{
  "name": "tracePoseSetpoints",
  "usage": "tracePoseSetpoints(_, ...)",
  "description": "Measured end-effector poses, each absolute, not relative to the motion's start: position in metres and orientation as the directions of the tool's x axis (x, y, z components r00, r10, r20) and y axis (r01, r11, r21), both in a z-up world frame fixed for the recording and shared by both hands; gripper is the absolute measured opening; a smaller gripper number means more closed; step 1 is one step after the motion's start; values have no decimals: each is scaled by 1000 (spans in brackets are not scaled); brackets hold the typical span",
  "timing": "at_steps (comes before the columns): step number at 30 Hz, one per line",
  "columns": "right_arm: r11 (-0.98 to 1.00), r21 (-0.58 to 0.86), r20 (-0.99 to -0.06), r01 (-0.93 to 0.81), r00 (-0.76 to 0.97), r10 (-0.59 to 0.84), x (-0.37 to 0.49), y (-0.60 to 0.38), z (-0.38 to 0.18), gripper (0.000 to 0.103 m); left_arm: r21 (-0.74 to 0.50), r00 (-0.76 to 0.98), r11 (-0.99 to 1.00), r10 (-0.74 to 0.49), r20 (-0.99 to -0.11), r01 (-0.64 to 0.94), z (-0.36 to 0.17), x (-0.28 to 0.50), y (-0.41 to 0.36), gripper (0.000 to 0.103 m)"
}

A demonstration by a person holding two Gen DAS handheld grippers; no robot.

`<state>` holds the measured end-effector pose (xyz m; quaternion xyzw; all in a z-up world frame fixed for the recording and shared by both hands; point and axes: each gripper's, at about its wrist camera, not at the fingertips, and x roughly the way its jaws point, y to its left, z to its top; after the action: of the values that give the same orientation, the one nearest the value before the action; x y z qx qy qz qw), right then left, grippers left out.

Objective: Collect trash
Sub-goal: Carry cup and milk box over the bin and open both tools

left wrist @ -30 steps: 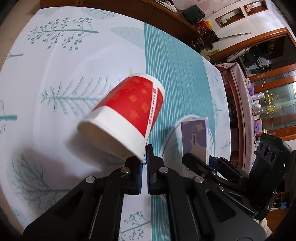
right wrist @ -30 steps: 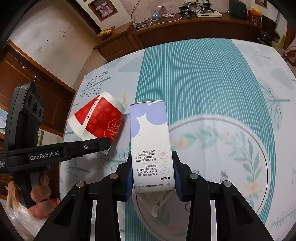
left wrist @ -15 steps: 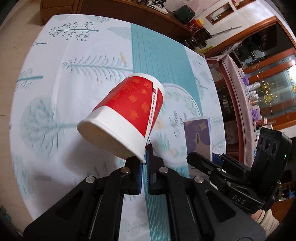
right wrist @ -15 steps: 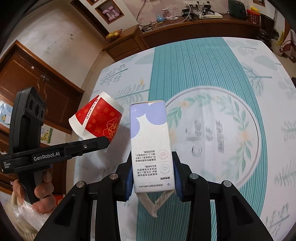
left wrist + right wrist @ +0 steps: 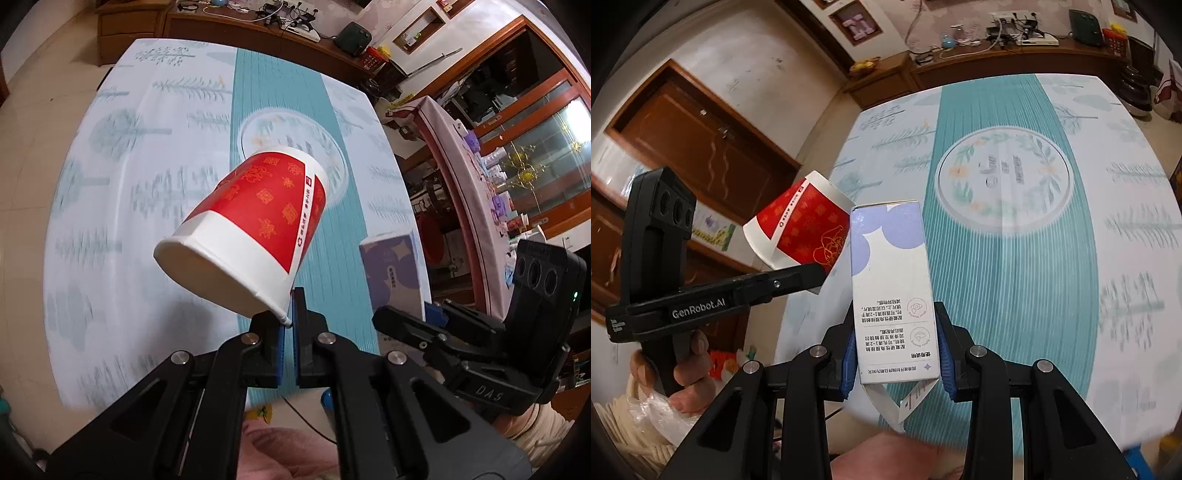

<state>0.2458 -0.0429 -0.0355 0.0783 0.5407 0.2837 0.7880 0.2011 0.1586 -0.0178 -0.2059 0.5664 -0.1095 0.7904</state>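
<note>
Left gripper (image 5: 289, 334): jaws nearly closed, pinching the rim of a red-and-white paper cup (image 5: 255, 229), held tilted above the tablecloth (image 5: 155, 155). Right gripper (image 5: 897, 356): jaws partly open, pads clamped on the sides of a white-and-purple carton (image 5: 892, 284), upright beside the cup over the table's near edge.

The tablecloth (image 5: 1052, 295) lies bare below; cabinets (image 5: 701, 155) crowd its left edge.

Left tool (image 5: 288, 325) is pinched tight at 6 o'clock, pointing steeply down; right tool (image 5: 895, 354) stands half-spread, clamped, a hand (image 5: 689, 373) gripping the left tool's handle.
</note>
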Motion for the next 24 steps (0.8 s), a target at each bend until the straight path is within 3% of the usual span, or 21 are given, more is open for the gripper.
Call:
tracePoseSetpoints(7, 817, 417, -820, -399, 223, 527, 150, -81, -44, 36, -441, 306, 893, -397, -865, -90, -22, 93, 122, 1)
tracePoseSetpoints(14, 838, 433, -851, -331, 156, 501, 78, -117, -88, 36, -419, 206, 905, -398, -894, -68, -47, 25, 87, 1)
tracePoseSetpoints(24, 917, 365, -912, -158, 137, 387, 18, -143, -199, 36, -367, 66, 927, -372, -926, 82, -149, -11, 46, 1)
